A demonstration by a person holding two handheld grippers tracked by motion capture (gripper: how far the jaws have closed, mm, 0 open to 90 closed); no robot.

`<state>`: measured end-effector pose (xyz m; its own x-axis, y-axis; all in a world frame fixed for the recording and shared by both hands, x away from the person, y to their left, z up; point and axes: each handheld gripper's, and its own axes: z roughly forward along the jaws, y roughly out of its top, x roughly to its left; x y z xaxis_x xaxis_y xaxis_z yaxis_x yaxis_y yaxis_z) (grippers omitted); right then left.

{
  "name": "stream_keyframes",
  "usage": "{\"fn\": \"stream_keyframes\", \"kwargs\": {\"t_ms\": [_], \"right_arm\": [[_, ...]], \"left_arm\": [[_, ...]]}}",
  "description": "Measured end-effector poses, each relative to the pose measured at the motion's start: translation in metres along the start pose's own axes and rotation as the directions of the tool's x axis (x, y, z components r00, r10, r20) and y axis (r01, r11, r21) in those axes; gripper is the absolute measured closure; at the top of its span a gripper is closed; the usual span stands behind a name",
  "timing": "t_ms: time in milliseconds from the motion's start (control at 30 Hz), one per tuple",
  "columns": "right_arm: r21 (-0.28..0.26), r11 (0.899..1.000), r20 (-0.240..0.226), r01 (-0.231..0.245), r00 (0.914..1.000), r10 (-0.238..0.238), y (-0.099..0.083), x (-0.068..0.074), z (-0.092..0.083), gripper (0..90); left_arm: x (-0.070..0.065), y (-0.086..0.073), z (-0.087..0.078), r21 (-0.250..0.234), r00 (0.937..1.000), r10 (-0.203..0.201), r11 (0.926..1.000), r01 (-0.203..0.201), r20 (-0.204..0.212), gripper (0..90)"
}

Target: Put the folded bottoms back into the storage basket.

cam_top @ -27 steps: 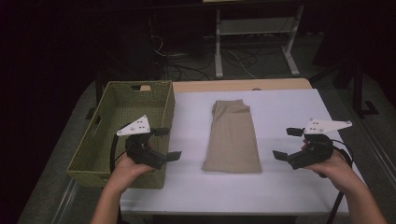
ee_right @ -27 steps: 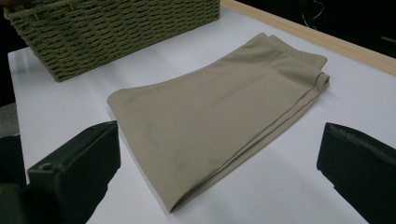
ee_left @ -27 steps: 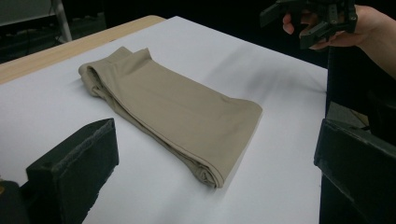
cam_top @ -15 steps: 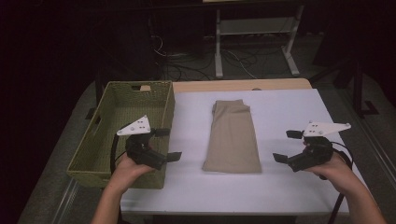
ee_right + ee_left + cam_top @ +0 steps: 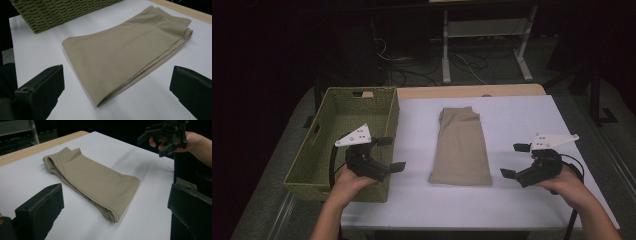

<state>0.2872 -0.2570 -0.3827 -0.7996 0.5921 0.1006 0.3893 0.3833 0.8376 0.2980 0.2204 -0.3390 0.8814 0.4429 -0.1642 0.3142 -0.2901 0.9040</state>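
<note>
Folded trousers unmoved, grippers (both open) unshifted

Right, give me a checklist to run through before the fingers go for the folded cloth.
1. Left gripper open, nothing between its fingers: ok.
2. Right gripper open, nothing between its fingers: ok.
3. Folded cloth lies flat on the white table, between the two grippers and apart from both: ok.
4. Cloth's near edge free of other things, so the fingers can slide in from either side: ok.
5. Basket stands at the cloth's left, apart from it: ok.
6. Whether the folds will hold together when lifted: cannot tell.
</note>
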Motion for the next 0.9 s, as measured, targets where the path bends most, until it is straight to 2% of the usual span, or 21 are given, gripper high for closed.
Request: {"fn": "stream_keyframes", "kwargs": {"t_ms": [467, 900], "right_arm": [[0.047, 0.999, -0.034, -0.010, 0.9994, 0.012, -0.015, 0.003, 0.010, 0.0], [0.083, 0.997, -0.066, 0.011, 0.9978, -0.005, -0.018, 0.010, 0.023, 0.0]], "left_arm": [[0.001, -0.001, -0.001, -0.013, 1.0000, -0.005, 0.9999, 0.005, 0.007, 0.7], [0.000, 0.000, 0.000, -0.008, 1.0000, 0.003, 1.0000, -0.003, 0.009, 0.7]]}}
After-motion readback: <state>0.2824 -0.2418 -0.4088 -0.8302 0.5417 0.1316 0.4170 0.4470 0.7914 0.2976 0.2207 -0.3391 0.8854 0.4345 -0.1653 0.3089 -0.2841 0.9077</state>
